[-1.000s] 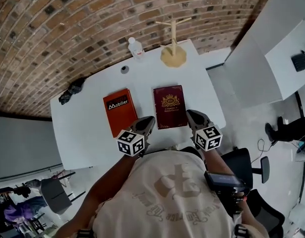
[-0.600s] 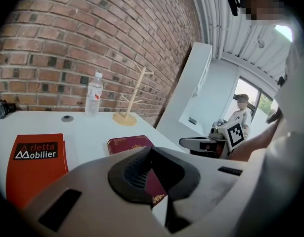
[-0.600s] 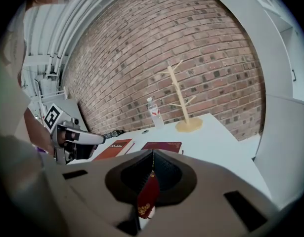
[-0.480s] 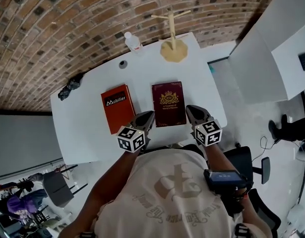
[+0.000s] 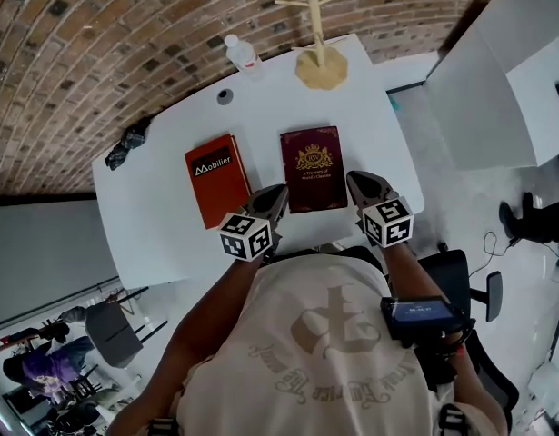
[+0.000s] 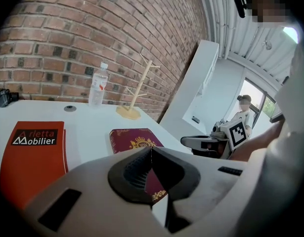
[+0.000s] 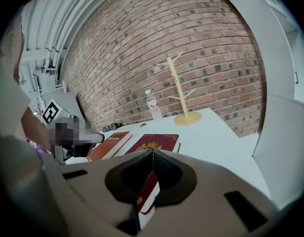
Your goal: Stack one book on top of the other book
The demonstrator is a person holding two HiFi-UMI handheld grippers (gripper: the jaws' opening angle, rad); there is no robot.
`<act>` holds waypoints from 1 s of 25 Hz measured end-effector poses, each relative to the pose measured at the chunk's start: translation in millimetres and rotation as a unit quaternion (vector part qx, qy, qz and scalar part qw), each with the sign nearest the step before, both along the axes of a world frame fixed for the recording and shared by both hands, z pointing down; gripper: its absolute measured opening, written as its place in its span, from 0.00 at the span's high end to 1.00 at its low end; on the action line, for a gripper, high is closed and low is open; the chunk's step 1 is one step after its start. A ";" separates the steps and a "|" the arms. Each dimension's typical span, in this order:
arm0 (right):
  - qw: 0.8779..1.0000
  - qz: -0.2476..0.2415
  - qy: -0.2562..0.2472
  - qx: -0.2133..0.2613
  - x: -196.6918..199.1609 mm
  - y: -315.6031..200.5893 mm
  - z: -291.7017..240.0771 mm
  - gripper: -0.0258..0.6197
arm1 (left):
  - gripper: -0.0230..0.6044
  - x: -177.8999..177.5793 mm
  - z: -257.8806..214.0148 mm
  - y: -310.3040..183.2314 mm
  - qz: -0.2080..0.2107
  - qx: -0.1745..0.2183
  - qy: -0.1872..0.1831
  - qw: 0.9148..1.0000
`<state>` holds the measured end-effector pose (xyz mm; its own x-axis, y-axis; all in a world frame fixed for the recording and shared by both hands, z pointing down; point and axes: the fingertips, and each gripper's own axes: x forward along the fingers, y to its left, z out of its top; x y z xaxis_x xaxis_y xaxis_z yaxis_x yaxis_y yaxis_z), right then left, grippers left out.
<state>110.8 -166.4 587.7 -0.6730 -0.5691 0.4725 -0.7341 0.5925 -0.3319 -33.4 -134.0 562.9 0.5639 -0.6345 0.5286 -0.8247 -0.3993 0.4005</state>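
The left tool (image 5: pixel 272 198) and the right tool (image 5: pixel 359 183) both hover over the near edge of the white tabletop (image 5: pixel 152 234), each with its jaws closed together and nothing between them. The maroon book (image 5: pixel 313 169) lies flat just ahead of the two tools, its near edge between their tips, while the orange book (image 5: pixel 215 179) lies flat ahead and to the left of the left tool, beside the maroon one with a strip of bare tabletop between them. Well beyond both tools, at the far edge, stand a water bottle (image 5: pixel 240 51) and a wooden branched stand (image 5: pixel 320 62).
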 end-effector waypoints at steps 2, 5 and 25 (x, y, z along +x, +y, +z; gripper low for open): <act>1.000 -0.001 0.002 -0.004 -2.4 0.9 4.5 0.92 | 0.93 -2.8 4.6 1.4 -0.003 -0.007 -0.001 1.000; 1.000 0.000 0.007 -0.012 -2.5 3.3 11.7 0.92 | 0.93 -4.7 12.0 4.4 -0.008 -0.022 -0.003 1.000; 0.990 -0.058 0.129 -0.028 -17.1 -3.8 54.2 0.92 | 0.56 -4.7 32.0 10.0 -0.001 -0.100 0.021 0.995</act>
<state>93.7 -170.3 641.9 -0.5847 -0.4627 0.6664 -0.7269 0.6636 -0.1771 -38.2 -124.0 594.9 0.5862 -0.5207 0.6207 -0.8069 -0.3064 0.5050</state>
